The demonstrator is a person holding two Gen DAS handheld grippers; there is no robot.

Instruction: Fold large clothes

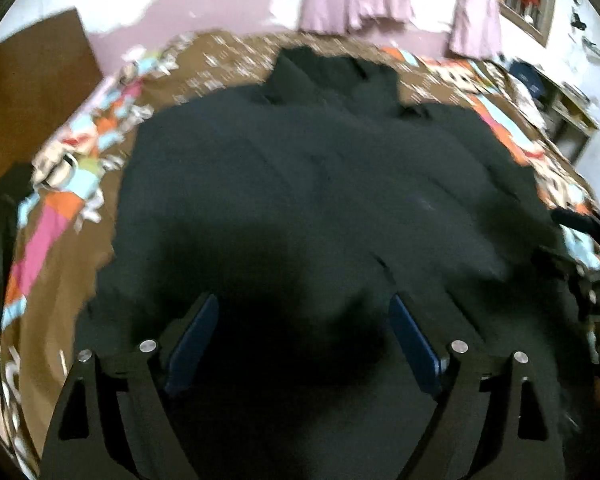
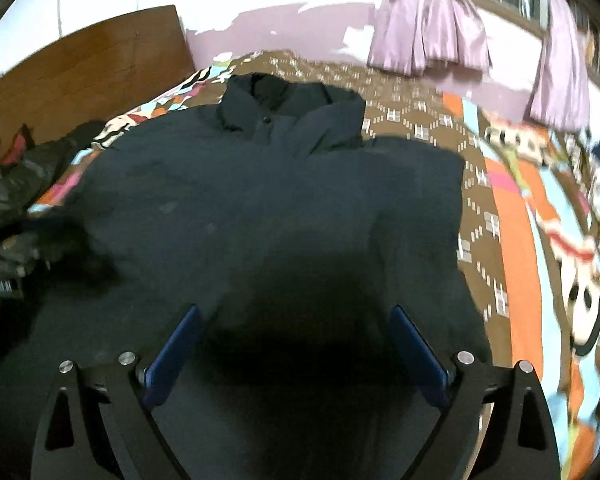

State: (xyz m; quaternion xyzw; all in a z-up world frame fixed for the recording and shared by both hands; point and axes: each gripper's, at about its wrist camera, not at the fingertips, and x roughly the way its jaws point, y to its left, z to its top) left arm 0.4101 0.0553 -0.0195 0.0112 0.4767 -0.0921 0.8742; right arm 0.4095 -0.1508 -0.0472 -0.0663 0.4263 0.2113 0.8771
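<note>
Dark, puffy fabric fills both my views: a big jacket [image 2: 260,184] lies spread flat on the bed [image 2: 480,208], collar [image 2: 288,112] at the far end near the wall, its body lying on the patterned bedspread. My left fingers [image 1: 304,308] hang spread wide above the lower part of the jacket, grasping nothing, and my right fingers [image 2: 296,320] are likewise released and empty over the same stretch of cloth, nearer its right edge. The left view is smeared, so I cannot tell exactly where the hem lies beneath me. Folding seems not yet begun. My worry is the padding: it looks thick and slippery, and if I pinch only the top layer the rest may sag and slide out, leaving a crooked fold. Dark cloth under my own shadow also hides the edges, so I could close on a wrinkle instead of a seam.
</note>
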